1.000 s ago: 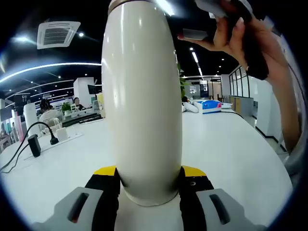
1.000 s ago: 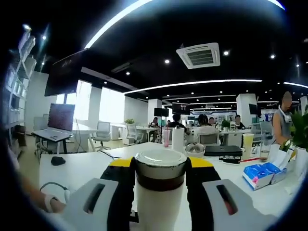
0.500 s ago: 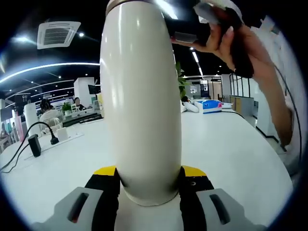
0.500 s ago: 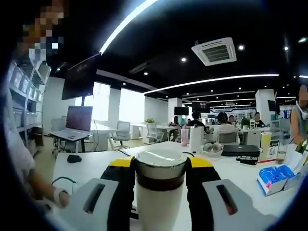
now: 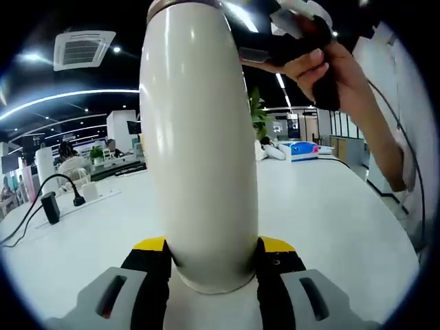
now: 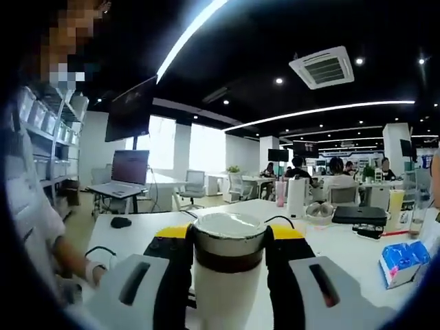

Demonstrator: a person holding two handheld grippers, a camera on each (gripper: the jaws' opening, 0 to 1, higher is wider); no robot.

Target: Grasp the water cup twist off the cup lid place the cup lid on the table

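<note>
A tall cream water cup (image 5: 199, 137) stands upright between the yellow-and-black jaws of my left gripper (image 5: 213, 251), which is shut on its lower body just above the white table (image 5: 330, 220). In the left gripper view, a hand (image 5: 333, 79) holds my right gripper (image 5: 275, 45) against the cup's top edge. In the right gripper view the cup lid (image 6: 229, 242), steel-topped with a dark band, sits clamped between the jaws of my right gripper (image 6: 229, 237). The cream body (image 6: 227, 299) continues below the lid.
A black power adapter (image 5: 48, 206) with its cable lies at the left of the table. A blue box (image 5: 299, 149) sits far back. In the right gripper view I see a mouse (image 6: 120, 222), a laptop (image 6: 127, 175), a black case (image 6: 361, 214) and a blue tissue pack (image 6: 402, 261). People sit at desks behind.
The hand with the right gripper has swung left around the cup's top, and the room in the right gripper view has slid rightwards. Both grippers stay clamped.
</note>
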